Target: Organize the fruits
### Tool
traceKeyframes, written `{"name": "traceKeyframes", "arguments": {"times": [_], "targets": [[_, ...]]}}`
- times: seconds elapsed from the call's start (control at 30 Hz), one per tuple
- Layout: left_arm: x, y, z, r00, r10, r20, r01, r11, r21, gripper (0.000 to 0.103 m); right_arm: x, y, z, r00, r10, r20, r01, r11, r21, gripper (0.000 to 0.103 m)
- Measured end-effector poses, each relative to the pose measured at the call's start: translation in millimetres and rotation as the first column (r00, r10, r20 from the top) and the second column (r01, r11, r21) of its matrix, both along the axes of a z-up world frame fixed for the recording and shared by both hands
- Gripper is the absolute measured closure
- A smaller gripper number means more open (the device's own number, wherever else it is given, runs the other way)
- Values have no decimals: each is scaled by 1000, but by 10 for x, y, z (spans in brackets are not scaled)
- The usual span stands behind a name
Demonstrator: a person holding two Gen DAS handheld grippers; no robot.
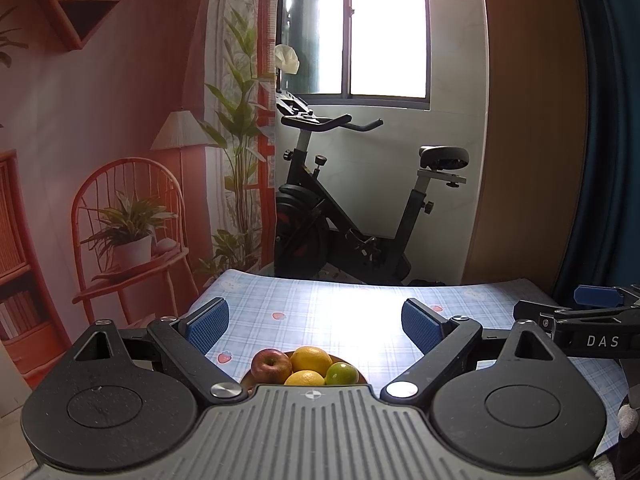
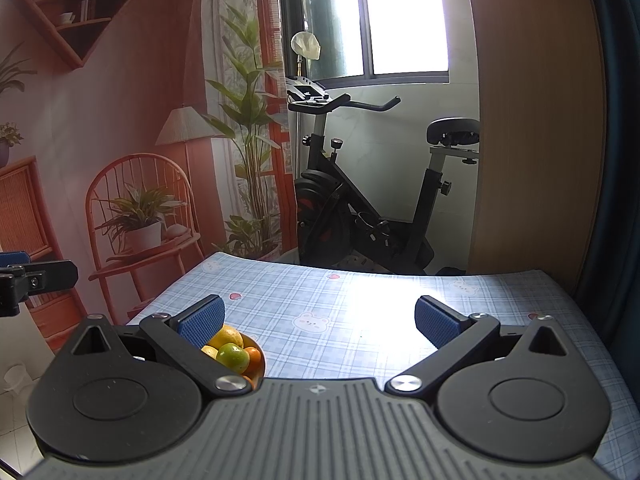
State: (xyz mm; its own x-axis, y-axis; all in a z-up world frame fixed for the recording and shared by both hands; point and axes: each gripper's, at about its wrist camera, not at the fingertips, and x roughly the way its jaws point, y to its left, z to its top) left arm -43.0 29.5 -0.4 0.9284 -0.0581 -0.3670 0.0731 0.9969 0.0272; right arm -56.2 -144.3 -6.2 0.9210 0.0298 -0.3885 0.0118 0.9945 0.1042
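The only legible lettering is "DAS", in white capitals on the black body of the right gripper (image 1: 596,312), seen side-on at the right edge of the left wrist view, to the right of the left gripper's own fingers. The right wrist view shows no legible text.

A black exercise bike (image 1: 352,208) stands under a bright sunlit window (image 1: 384,28) — beside it hangs a printed orange backdrop (image 1: 120,140) showing rattan shelves and plants.
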Motion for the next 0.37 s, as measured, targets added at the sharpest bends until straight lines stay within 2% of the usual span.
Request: {"name": "traceKeyframes", "arguments": {"times": [0.37], "targets": [[-11, 8, 3, 1000, 10, 3, -10, 1000, -3, 8, 11, -19, 8, 1000, -1, 2, 1, 1000, -1, 0]]}}
